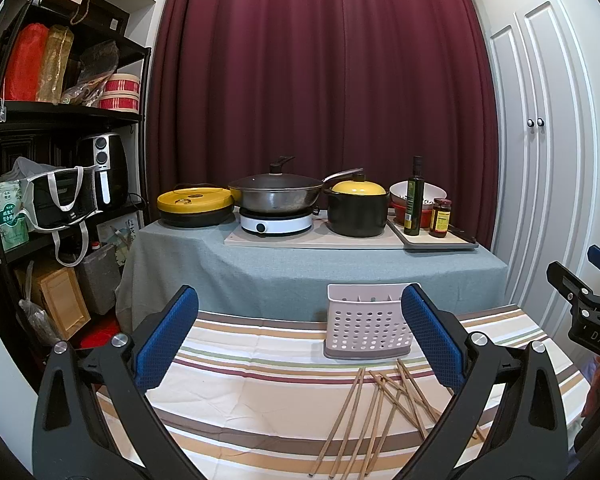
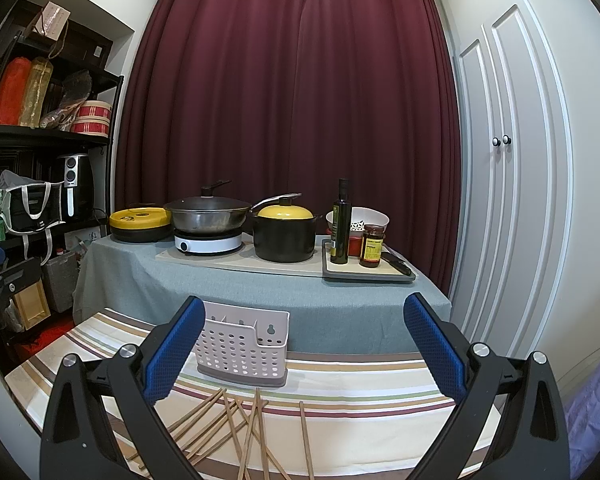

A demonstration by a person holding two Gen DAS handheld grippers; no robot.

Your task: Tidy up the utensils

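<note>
hovering wide and empty, the right gripper [image 2: 300,354] sits nearer the chopsticks [image 2: 256,436], lying near-to-far before the holder [image 2: 244,346]; left gripper [image 1: 300,336] equally wide.

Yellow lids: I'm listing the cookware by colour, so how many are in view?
2. One covers the flat black pan at the left end of the grey-clothed table; the other tops the black pot right of the wok. None seems hidden.

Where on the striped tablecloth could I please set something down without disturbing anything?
The striped tablecloth lies bare to the left of the perforated utensil holder and the wooden chopsticks; a smaller bare patch sits right of the holder. It is crowded directly in front of the holder, where the chopsticks lie crossed.
</note>
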